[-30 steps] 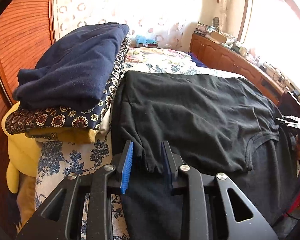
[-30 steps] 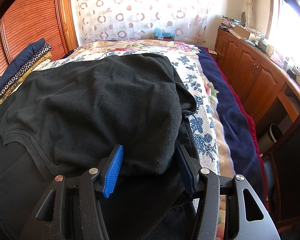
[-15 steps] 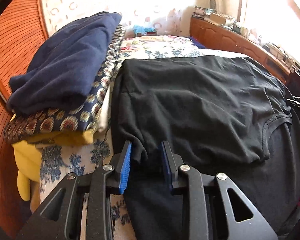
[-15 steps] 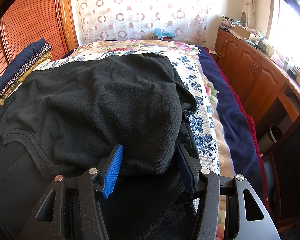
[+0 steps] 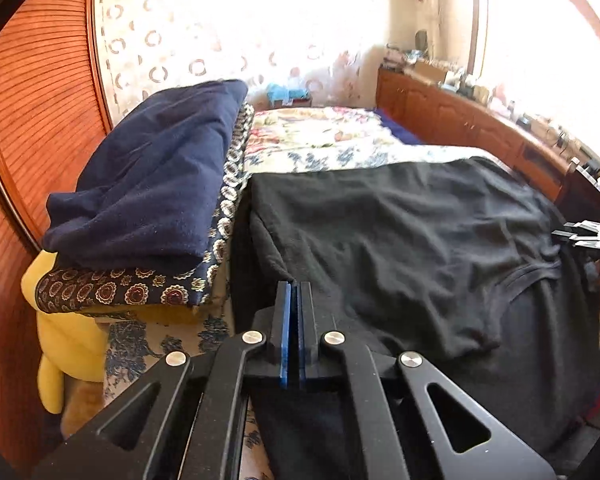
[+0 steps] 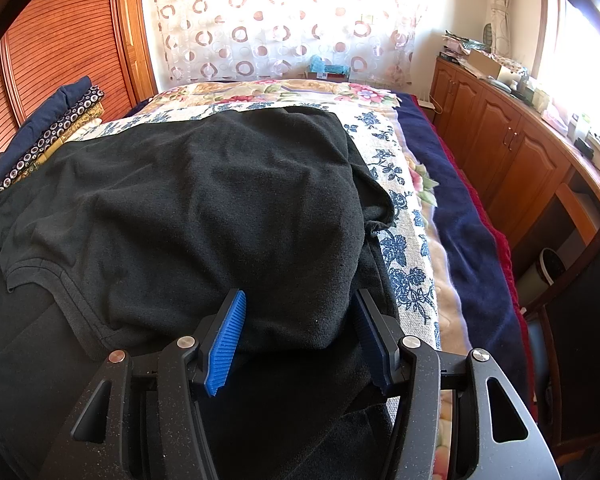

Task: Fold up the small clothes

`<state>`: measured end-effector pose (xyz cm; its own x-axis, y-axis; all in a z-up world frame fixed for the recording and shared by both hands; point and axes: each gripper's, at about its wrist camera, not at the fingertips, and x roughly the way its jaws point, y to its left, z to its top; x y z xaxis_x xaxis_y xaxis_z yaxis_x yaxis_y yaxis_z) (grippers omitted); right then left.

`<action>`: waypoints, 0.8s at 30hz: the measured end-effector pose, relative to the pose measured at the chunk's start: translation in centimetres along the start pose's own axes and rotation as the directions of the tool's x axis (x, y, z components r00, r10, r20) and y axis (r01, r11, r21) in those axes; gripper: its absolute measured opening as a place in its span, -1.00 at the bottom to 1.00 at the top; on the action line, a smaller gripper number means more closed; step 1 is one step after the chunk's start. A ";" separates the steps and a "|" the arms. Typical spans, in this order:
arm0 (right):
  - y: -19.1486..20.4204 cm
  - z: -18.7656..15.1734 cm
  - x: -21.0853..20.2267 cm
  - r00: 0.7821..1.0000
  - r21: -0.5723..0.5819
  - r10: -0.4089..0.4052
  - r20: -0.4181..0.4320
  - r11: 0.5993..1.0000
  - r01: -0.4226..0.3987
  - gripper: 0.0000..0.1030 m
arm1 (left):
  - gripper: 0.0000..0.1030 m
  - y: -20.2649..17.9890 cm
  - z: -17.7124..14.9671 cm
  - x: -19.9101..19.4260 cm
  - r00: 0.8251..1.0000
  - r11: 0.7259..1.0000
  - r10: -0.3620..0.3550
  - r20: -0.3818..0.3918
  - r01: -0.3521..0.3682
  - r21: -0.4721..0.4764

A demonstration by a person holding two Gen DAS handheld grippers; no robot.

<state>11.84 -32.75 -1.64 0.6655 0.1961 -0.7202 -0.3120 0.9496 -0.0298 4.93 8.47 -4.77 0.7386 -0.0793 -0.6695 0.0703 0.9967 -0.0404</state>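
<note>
Your left gripper [image 5: 294, 286] is clenched, blue pads pressed together w/ the near-left edge of the black shirt [image 5: 400, 240] pinched at the tips. Your right gripper [image 6: 300, 312] is released, fingers spread wide, sitting over the near-right part of the same shirt; fabric bulges up between the pads but they aren't squeezing it. The shirt lies across the bed [image 6: 404, 216], folded over on itself: top layer ends in a rounded fold near you, ribbed neckline [image 6: 72, 304] showing at the lower left in the right wrist view, a darker layer underneath extending toward you. One sleeve [image 6: 376, 204] sticks out on the right side, lying on the blue-floral bedcover. To the left of the shirt, just beside it, there's a stack of folded clothes [image 5: 152, 200]: navy piece on top, patterned navy one w/ round medallions below, yellow at the bottom. Left wrist view is a bit blurred. Wooden cabinets [image 6: 500, 140] run along the right wall, cluttered on top, and a curtain w/ ring pattern [image 6: 260, 32] hangs behind the bed.
</note>
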 end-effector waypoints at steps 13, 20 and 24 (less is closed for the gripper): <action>0.0 -0.1 0.1 1.000 0.003 0.008 0.002 1.000 -0.008 0.11 | -0.93 -0.3 -1.5 1.5 0.998 0.998 -0.054 -0.039 0.053 -0.040; 0.9 0.0 -0.4 1.000 -0.076 -0.010 0.020 0.997 0.012 -0.59 | -0.93 -0.1 -1.6 0.7 0.997 0.995 -0.076 -0.010 0.075 -0.066; 1.5 0.1 -1.0 0.999 -0.118 -0.017 0.039 0.993 0.022 -0.86 | -0.93 -0.1 -1.4 -0.2 0.997 0.995 -0.072 0.022 0.074 -0.071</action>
<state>10.79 -31.51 -0.89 0.6969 0.1893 -0.6917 -0.3755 0.9181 -0.1270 3.83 8.38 -5.68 0.7461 -0.1516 -0.6483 0.0767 0.9868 -0.1425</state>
